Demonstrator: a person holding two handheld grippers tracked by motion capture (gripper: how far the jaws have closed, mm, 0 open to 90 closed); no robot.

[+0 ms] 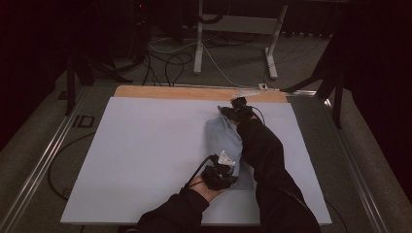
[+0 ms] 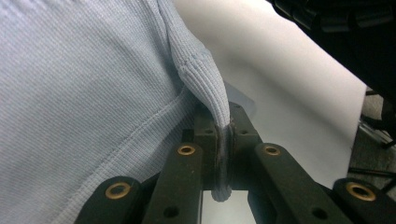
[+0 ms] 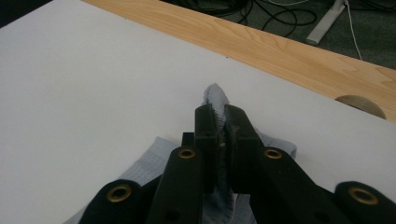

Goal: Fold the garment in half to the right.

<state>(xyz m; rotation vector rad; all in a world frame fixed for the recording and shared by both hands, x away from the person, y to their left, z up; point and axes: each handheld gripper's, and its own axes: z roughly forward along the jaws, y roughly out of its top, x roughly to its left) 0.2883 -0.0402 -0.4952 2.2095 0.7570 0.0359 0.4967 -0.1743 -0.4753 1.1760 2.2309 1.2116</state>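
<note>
Surface [image 1: 145, 145]: flat matte white sheet, rectangular, laid over a light wood top; a strip of bare wood [image 1: 194, 92] shows along the far edge. In the right gripper view the wood grain is visible, plus a round cutout [image 3: 362, 105] in it near the far right corner. Metal rails [image 1: 39, 165] run along the left and right sides.

Room: dark, grey carpet floor. Past the far edge stand a white metal frame [image 1: 235, 29] and loose black and white cables [image 1: 165, 60] on the floor.

Cloth [image 1: 224, 138]: pale blue knit, fine ribbed texture, stitched seam and a thicker ribbed band at the hem. Lies right of centre on the surface, stretched from near the far edge towards the near edge, bunched rather than flat.

Left gripper [image 1: 221, 170]: at the near end of the cloth, jaws closed tight on a ribbed hem corner; the left gripper view shows the fabric [image 2: 205, 88] pinched between the black pads and poking out below them. Left hand [image 1: 204, 187] is under the gripper, palm up.

Right gripper [image 1: 238, 109]: at the far end of the cloth, close to the wood strip. Jaws clamped on a fold of the cloth [image 3: 215, 100], with a tip of ribbed fabric sticking out past the jaw ends. Dark sleeve [image 1: 265, 160] lies across the cloth's right side.
</note>
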